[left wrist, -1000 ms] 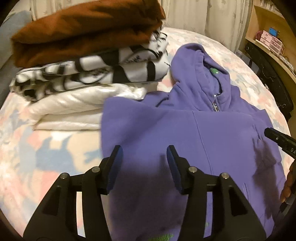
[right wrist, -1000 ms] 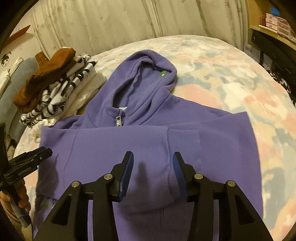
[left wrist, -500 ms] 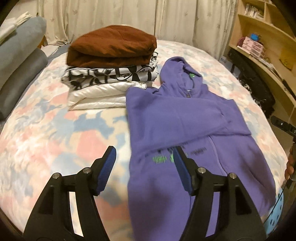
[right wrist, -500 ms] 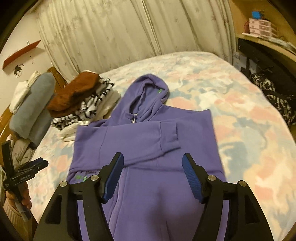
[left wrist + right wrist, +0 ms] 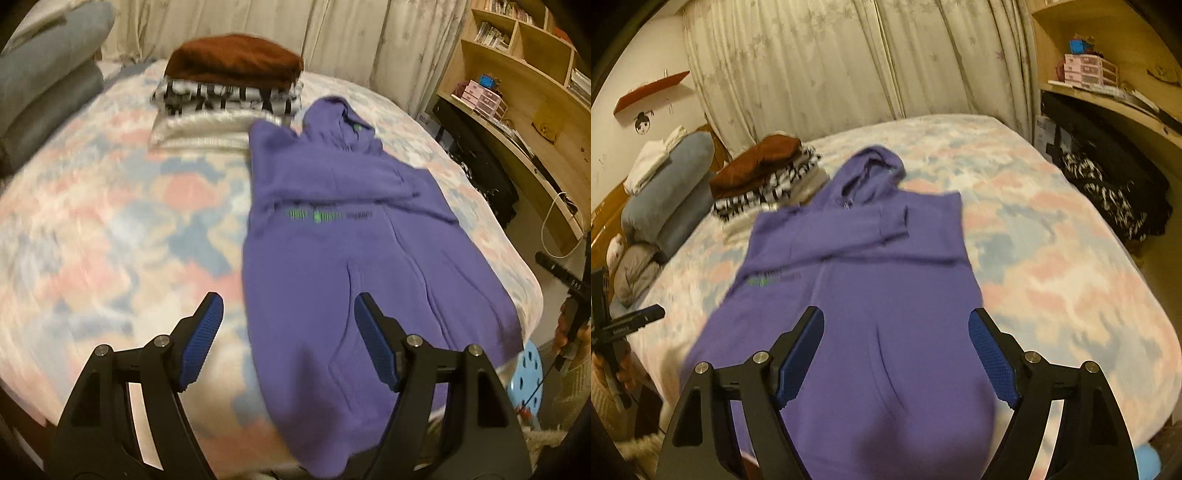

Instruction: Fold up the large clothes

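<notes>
A purple zip hoodie lies flat on the bed, hood pointing away, both sleeves folded across its chest; it also shows in the right wrist view. Its hem hangs over the near bed edge. My left gripper is open and empty, held above the hoodie's lower left edge. My right gripper is open and empty above the hoodie's lower middle. Each gripper shows at the edge of the other's view, the right one and the left one.
A stack of folded clothes, brown on top of black-and-white and white, sits left of the hood. The bed has a pastel patterned cover. Grey pillows lie at the left. Wooden shelves and a blue stool stand at the right.
Both grippers have pulled back from the hoodie's chest toward its hem and opened wider. The sleeves now lie folded across the chest.
</notes>
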`<action>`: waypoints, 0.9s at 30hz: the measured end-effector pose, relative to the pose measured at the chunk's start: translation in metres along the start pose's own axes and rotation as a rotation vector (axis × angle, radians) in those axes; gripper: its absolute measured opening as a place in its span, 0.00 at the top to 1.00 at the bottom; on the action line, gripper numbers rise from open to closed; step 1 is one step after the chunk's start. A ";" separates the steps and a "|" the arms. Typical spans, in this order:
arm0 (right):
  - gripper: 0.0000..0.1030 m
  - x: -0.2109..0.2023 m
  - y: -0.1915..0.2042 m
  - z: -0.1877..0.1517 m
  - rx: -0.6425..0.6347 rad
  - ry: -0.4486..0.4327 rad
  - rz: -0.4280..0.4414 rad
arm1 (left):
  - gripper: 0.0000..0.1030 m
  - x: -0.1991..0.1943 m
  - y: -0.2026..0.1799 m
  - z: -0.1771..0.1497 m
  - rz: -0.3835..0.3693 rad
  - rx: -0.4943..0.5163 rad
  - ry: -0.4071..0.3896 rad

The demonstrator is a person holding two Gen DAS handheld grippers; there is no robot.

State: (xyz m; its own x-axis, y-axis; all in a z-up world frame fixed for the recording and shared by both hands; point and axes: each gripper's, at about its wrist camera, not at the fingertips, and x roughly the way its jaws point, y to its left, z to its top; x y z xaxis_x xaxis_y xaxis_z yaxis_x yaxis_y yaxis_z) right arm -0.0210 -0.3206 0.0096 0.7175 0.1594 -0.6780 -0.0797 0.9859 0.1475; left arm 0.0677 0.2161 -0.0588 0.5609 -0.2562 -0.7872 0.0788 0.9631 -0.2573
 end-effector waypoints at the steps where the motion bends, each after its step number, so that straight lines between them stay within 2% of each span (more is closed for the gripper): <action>1: 0.21 -0.001 -0.005 -0.014 0.005 0.014 -0.003 | 0.31 0.002 0.003 -0.007 -0.007 -0.009 0.010; 8: 0.23 -0.013 -0.046 -0.102 0.064 0.085 0.006 | 0.31 0.015 0.023 -0.060 -0.107 -0.065 0.103; 10: 0.27 -0.012 -0.057 -0.123 0.106 0.098 0.033 | 0.31 0.020 0.027 -0.072 -0.156 -0.074 0.128; 13: 0.38 -0.008 -0.077 -0.151 0.172 0.124 0.095 | 0.31 0.028 0.032 -0.081 -0.223 -0.087 0.148; 15: 0.40 -0.007 -0.086 -0.168 0.198 0.119 0.129 | 0.31 0.034 0.033 -0.086 -0.245 -0.091 0.156; 20: 0.44 0.007 -0.090 -0.178 0.208 0.087 0.237 | 0.31 0.045 0.041 -0.091 -0.311 -0.112 0.143; 24: 0.45 0.020 -0.085 -0.179 0.190 0.086 0.261 | 0.31 0.053 0.042 -0.091 -0.366 -0.128 0.130; 27: 0.45 0.031 -0.079 -0.171 0.189 0.082 0.284 | 0.31 0.059 0.039 -0.090 -0.377 -0.135 0.130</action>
State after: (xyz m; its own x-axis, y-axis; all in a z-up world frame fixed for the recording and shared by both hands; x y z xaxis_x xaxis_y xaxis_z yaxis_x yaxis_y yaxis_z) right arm -0.1101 -0.3847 -0.1461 0.6262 0.4376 -0.6453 -0.1332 0.8755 0.4645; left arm 0.0296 0.2314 -0.1663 0.4040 -0.6053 -0.6858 0.1453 0.7827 -0.6052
